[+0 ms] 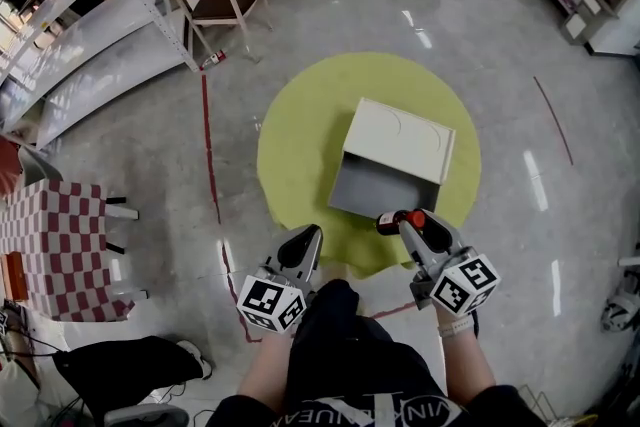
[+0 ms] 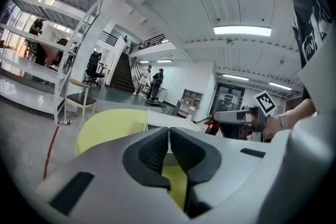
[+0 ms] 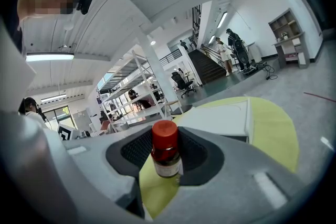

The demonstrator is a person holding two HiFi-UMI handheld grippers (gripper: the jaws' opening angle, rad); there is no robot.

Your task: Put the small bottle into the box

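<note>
Head view: an open white box [image 1: 398,137] lies on a round yellow mat [image 1: 300,155] on the grey floor, its lid folded back and its grey inside facing the person. The right claw [image 1: 412,221] grips the small bottle [image 1: 390,223], which lies sideways in the air just beside the box's near edge, outside it. The left claw [image 1: 308,237] hangs apart from it over the mat's near rim. Which way the bottle's ends point is hard to tell here. A chair [image 1: 225,0] stands well beyond the mat, and a checkered cloth [image 1: 50,245] is cut off at the left edge.

Left gripper view: the left claw's dark pads [image 2: 155,152] are pressed together with nothing between them. The right claw shows at the right, covering most of the bottle.

Right gripper view: the right claw is clenched on the bottle's brown body, red cap uppermost. Its pale label is too blurred to read. The box stands behind, on the mat.
</note>
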